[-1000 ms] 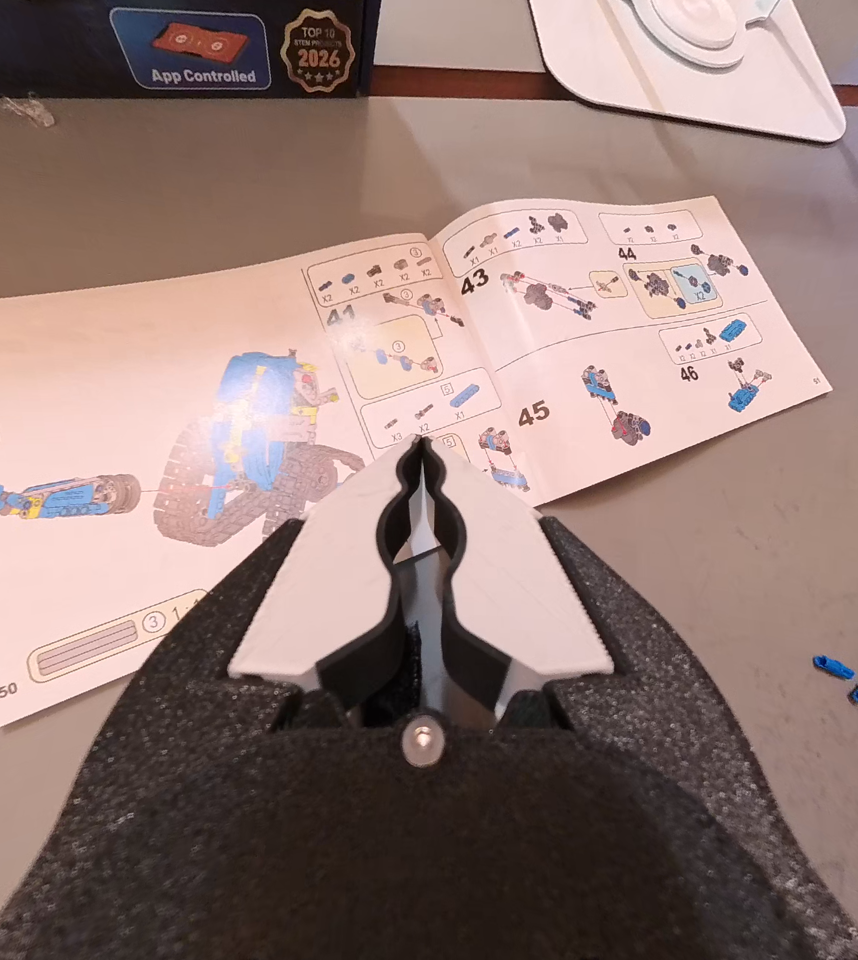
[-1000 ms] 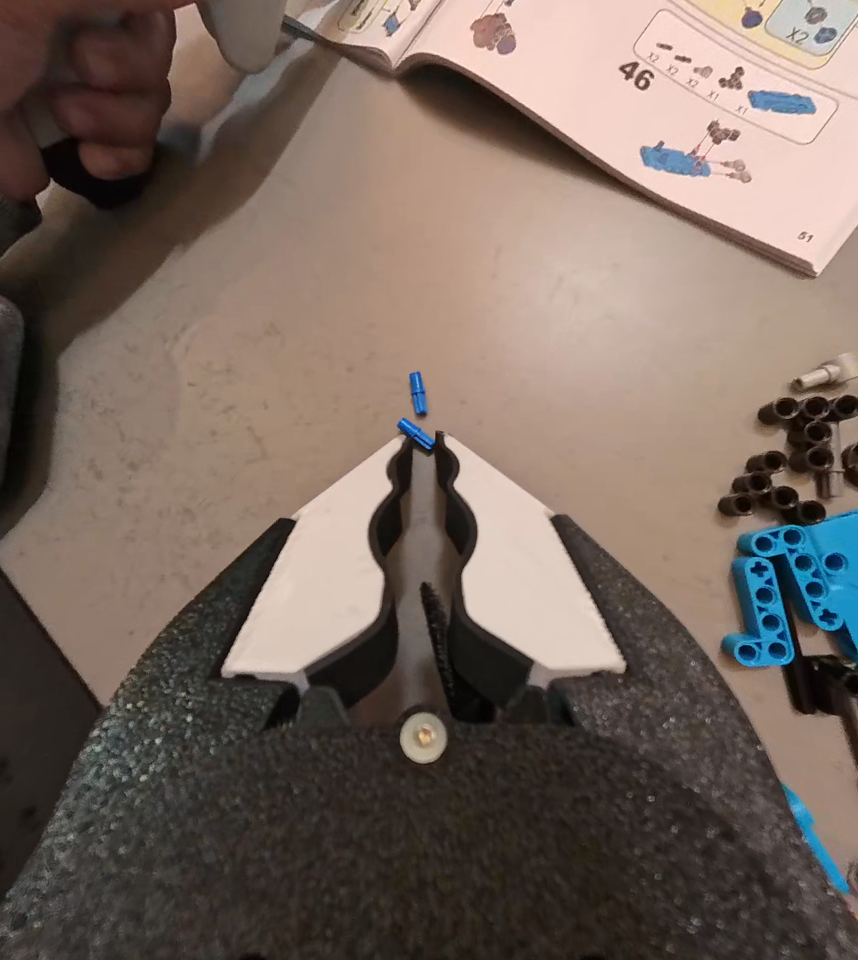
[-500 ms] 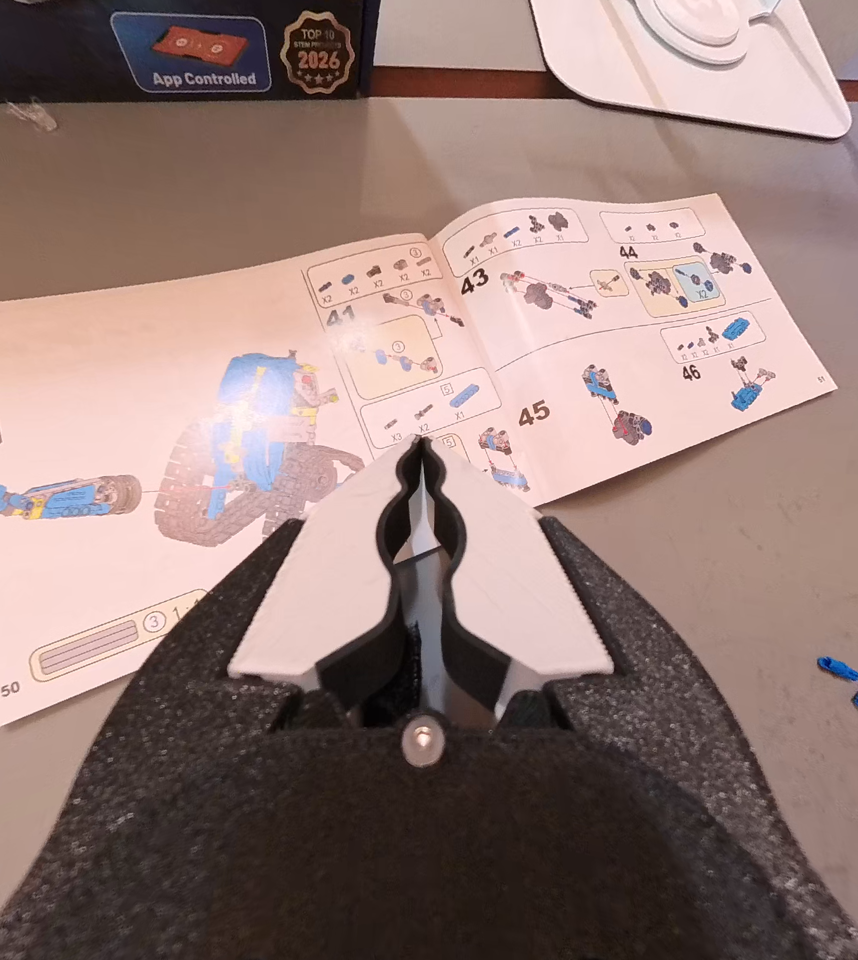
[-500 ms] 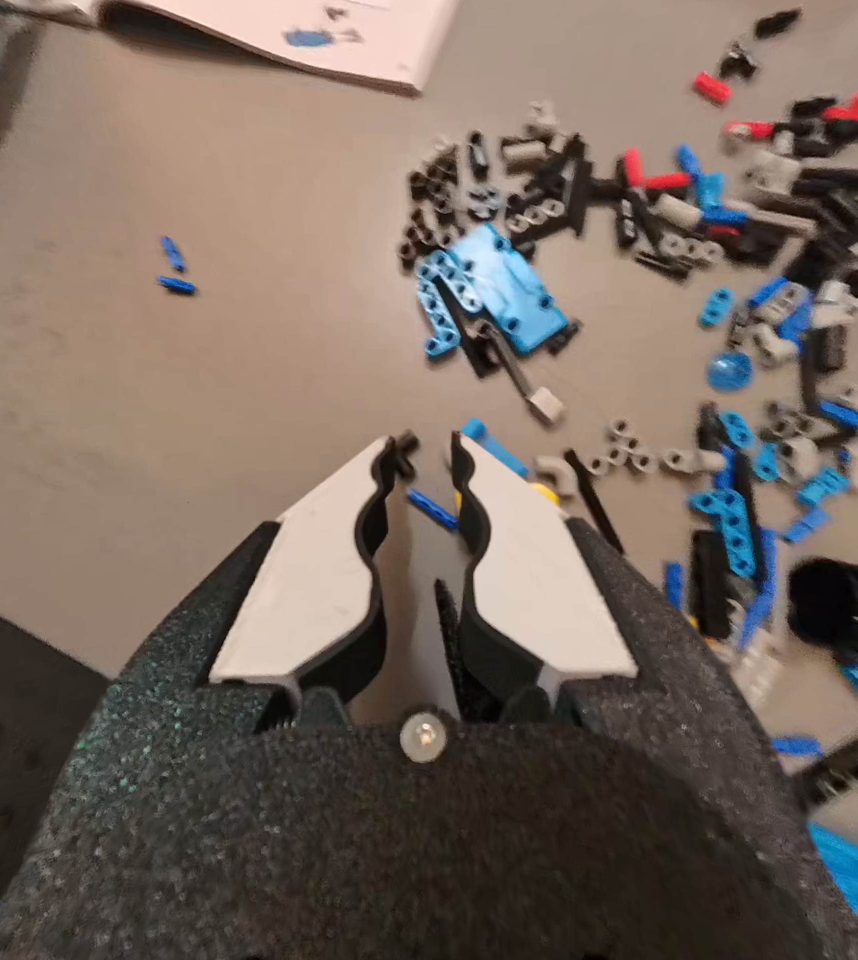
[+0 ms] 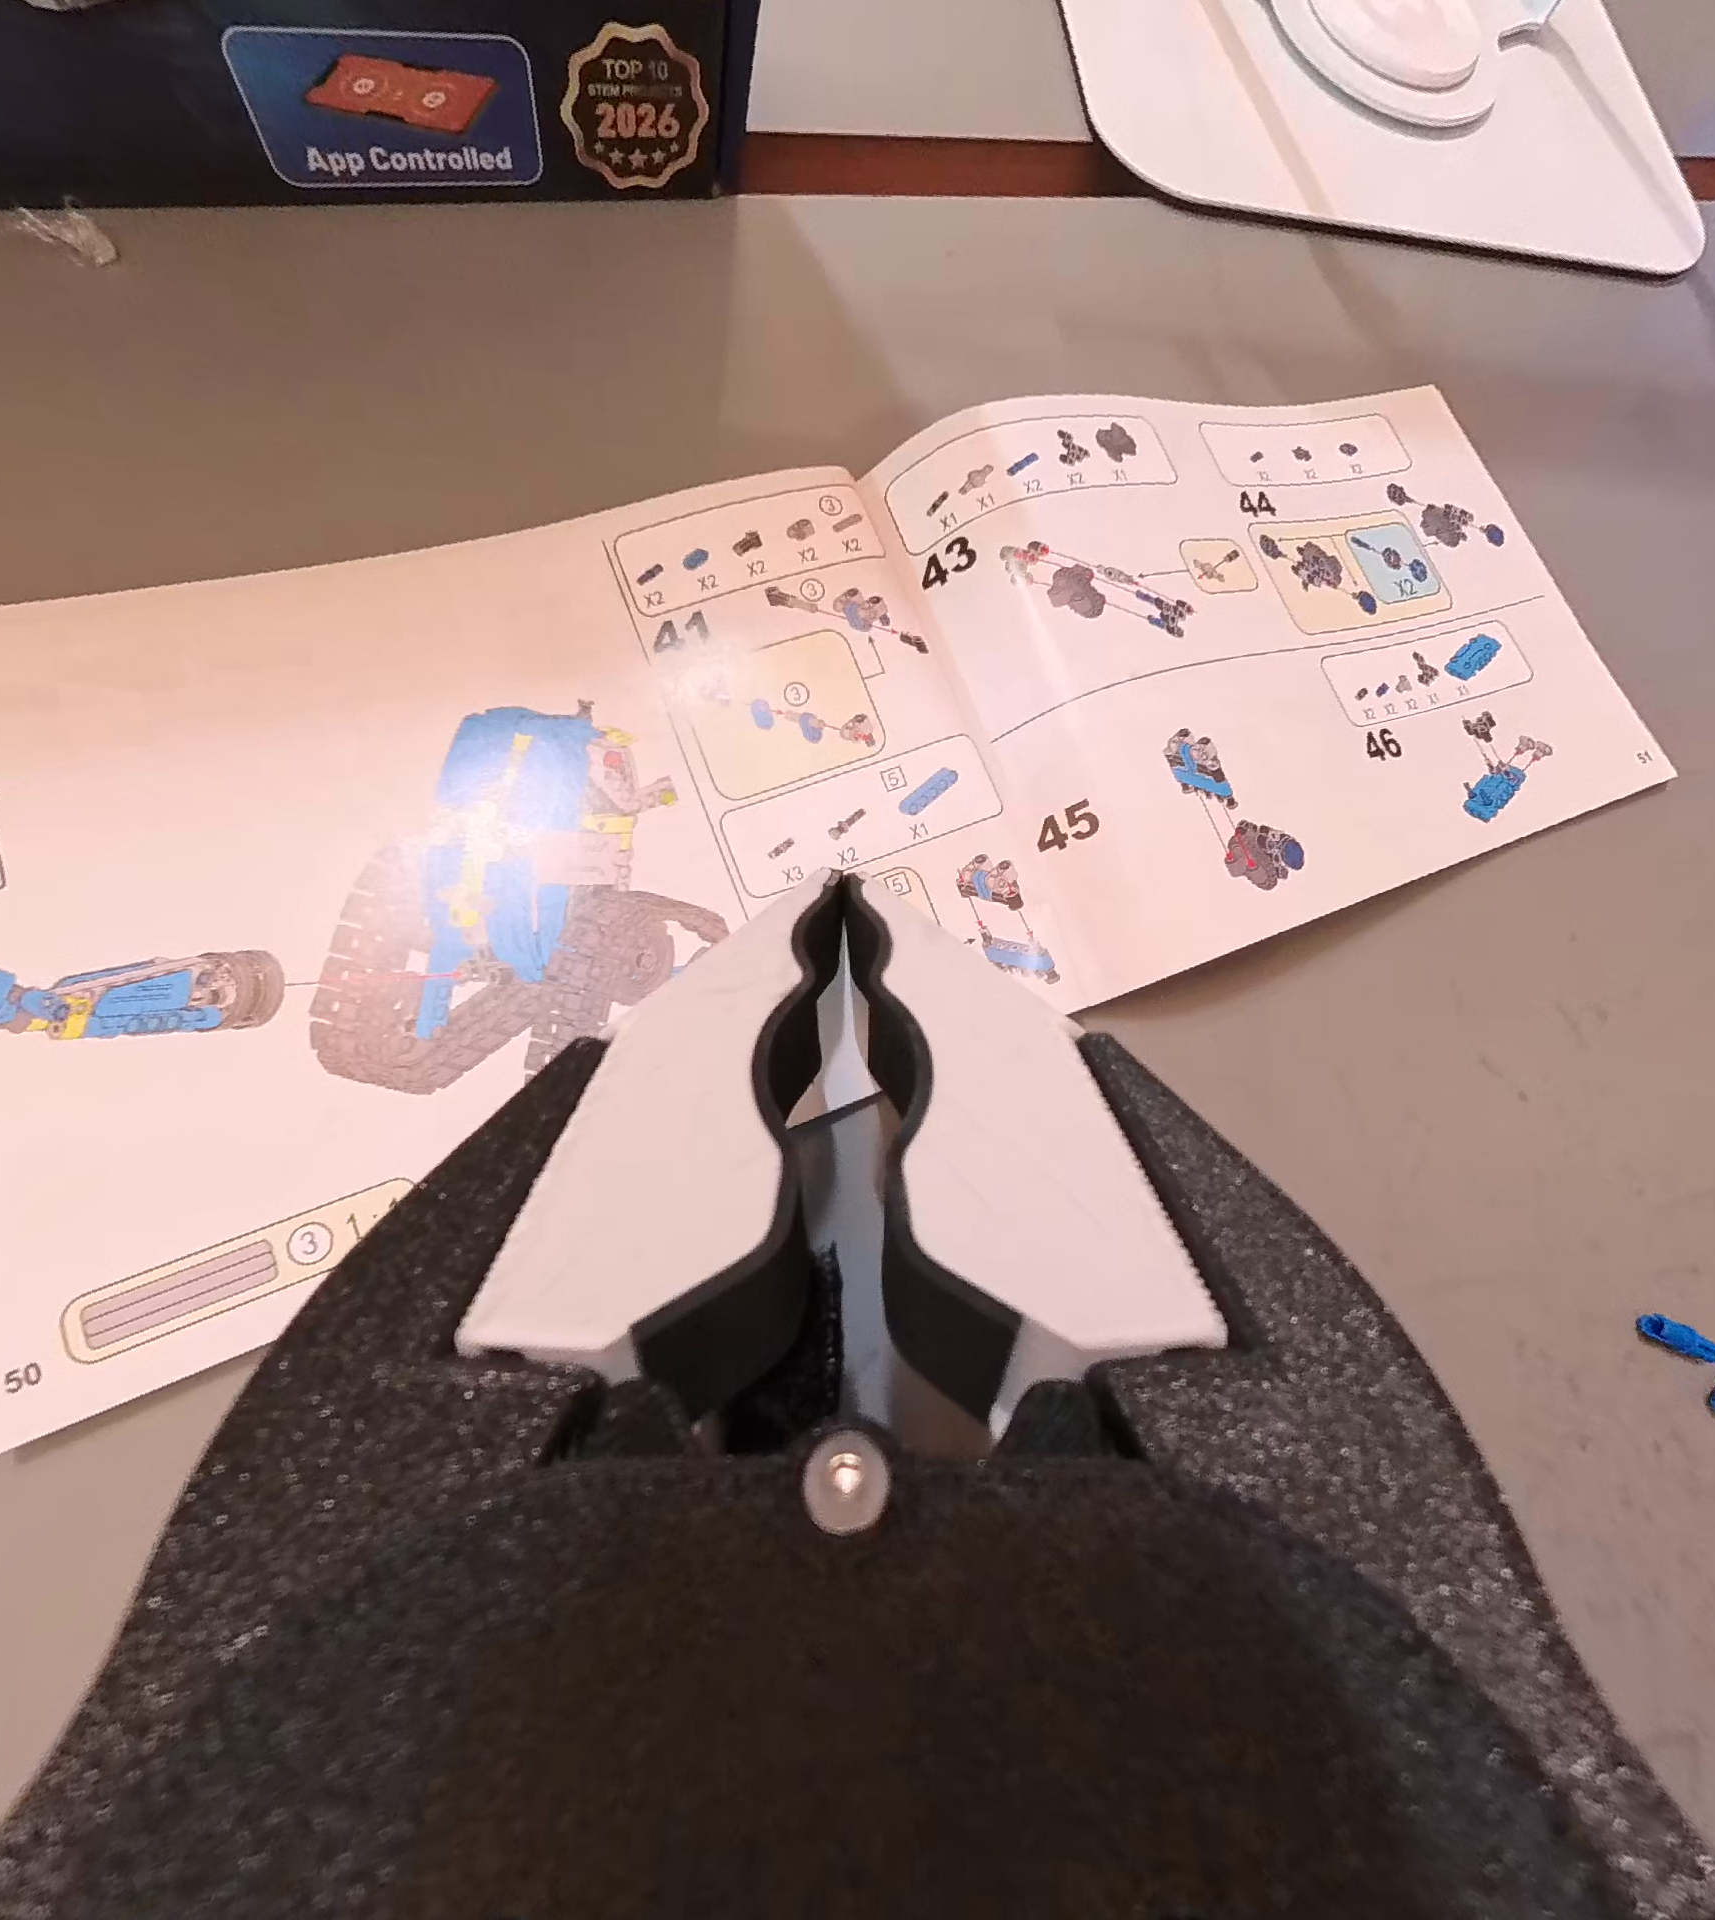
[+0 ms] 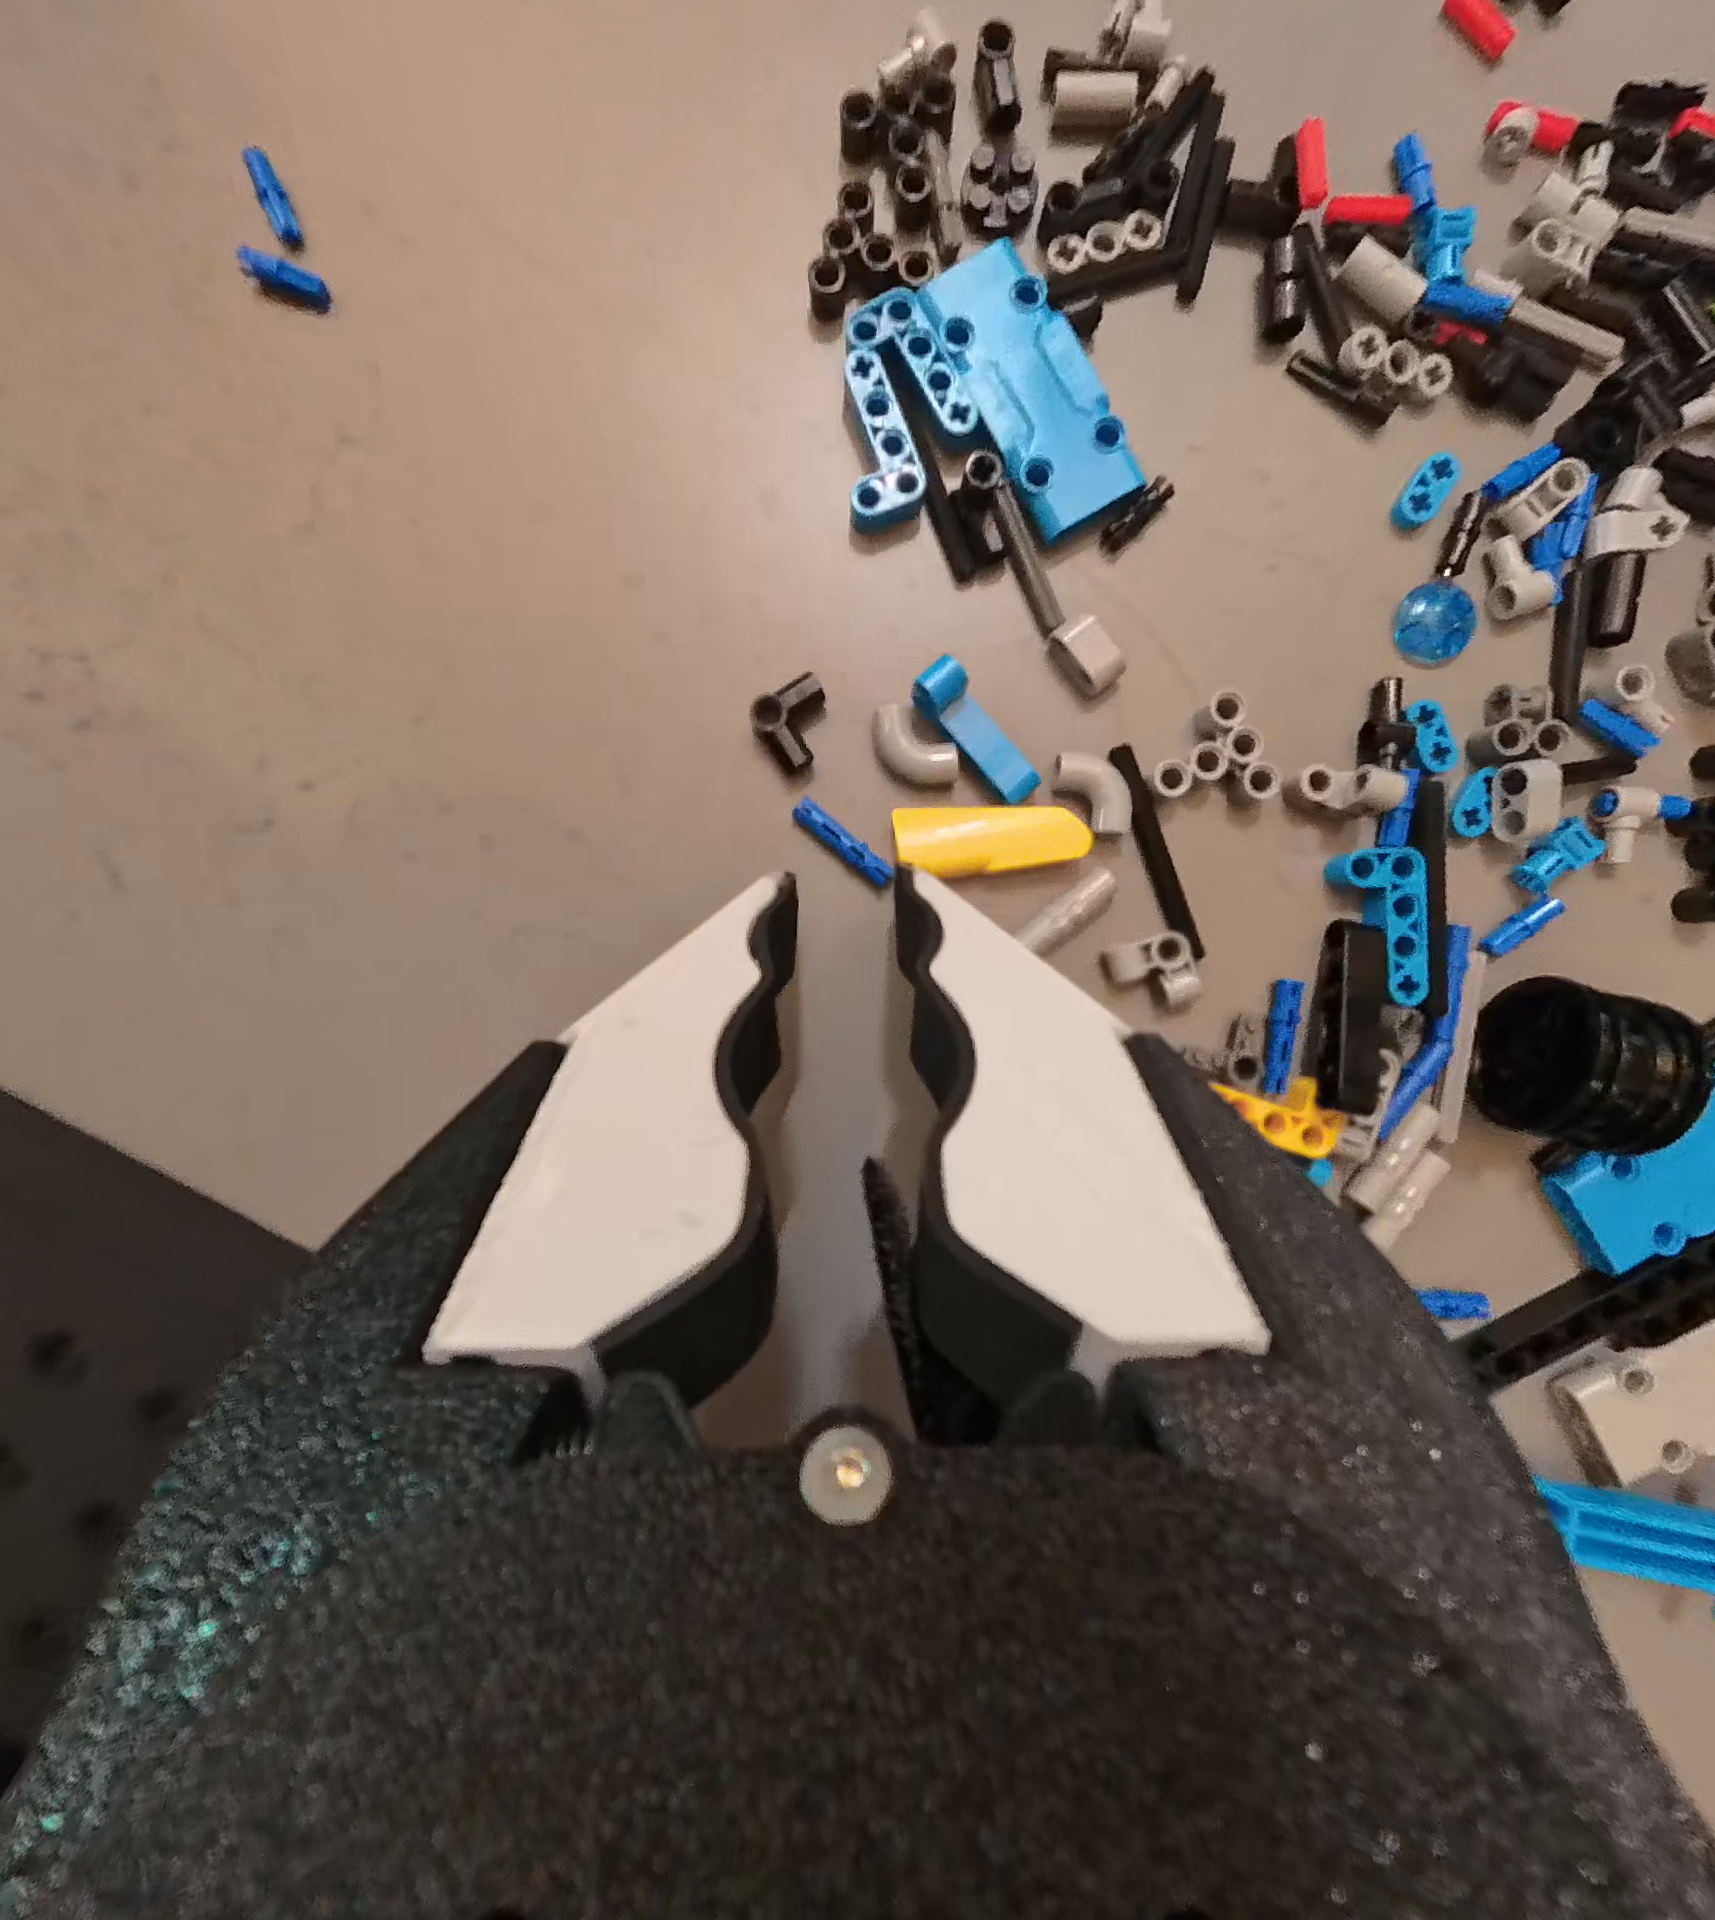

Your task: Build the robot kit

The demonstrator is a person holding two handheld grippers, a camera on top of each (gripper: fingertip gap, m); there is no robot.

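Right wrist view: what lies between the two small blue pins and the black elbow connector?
Bare grey table only, in the right wrist view: nothing lies between the blue pins and the black elbow connector.

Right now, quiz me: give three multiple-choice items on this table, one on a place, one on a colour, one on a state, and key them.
1. The left hand-held gripper hangs over:
A. an open instruction booklet
B. a pile of bricks
C. a white tray

2. The curved slope piece just ahead of the right hand-held gripper is:
A. red
B. yellow
C. green

3. The right hand-held gripper is:
A. shut on a pin
B. open, empty
C. shut, empty

Key: 1 A, its tips lie over the printed pages. 2 B, it shows yellow beside a blue axle. 3 B, bare table shows between its fingers.
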